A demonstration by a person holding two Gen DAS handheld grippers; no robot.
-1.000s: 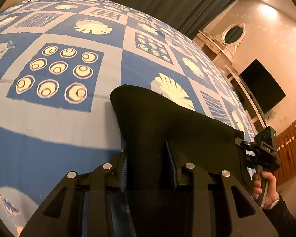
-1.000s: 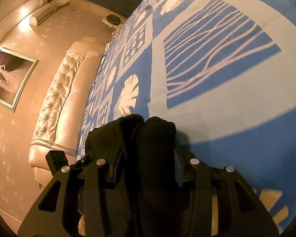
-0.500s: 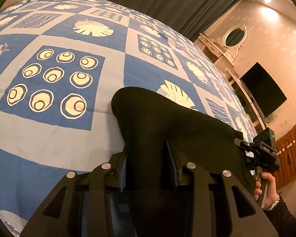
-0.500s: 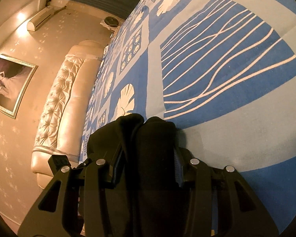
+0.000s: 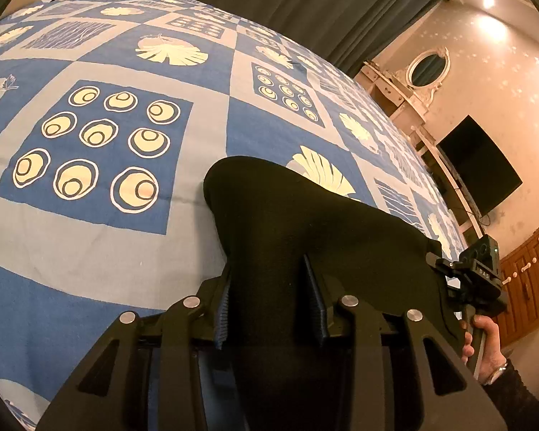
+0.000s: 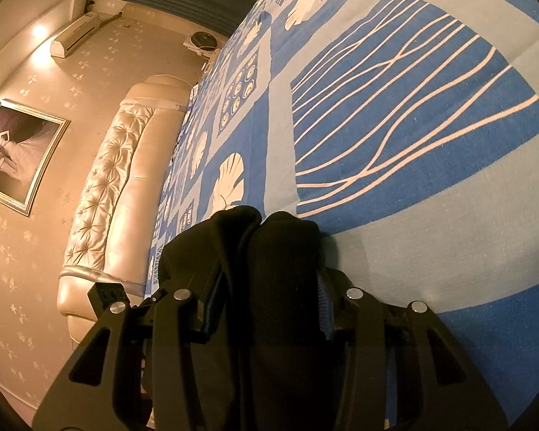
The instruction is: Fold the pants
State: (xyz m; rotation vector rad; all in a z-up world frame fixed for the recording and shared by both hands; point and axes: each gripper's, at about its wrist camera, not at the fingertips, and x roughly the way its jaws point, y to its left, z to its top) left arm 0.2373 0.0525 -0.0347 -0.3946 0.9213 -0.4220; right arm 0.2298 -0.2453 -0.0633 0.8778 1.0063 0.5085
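The black pants (image 5: 305, 222) are bunched into a thick fold and held just above the blue patterned bedspread (image 5: 90, 251). My left gripper (image 5: 269, 301) is shut on one end of the fold, and its blue pads press the cloth from both sides. My right gripper (image 6: 269, 298) is shut on the other end of the pants (image 6: 280, 251), where two rounded layers stick out past the fingertips. In the left wrist view the right gripper's body (image 5: 478, 276) shows at the far end of the fold, with a hand (image 5: 485, 337) on its handle.
The bedspread (image 6: 413, 125) stretches wide ahead of both grippers. A tufted cream headboard (image 6: 125, 179) runs along one side. A dressing table with an oval mirror (image 5: 427, 68), a dark TV (image 5: 481, 165) and wooden cabinet doors (image 5: 528, 280) line the far wall.
The bedspread pattern has slid a little toward the bottom of both views, so both grippers have shifted slightly over the bed with the pants. Both grips are unchanged.
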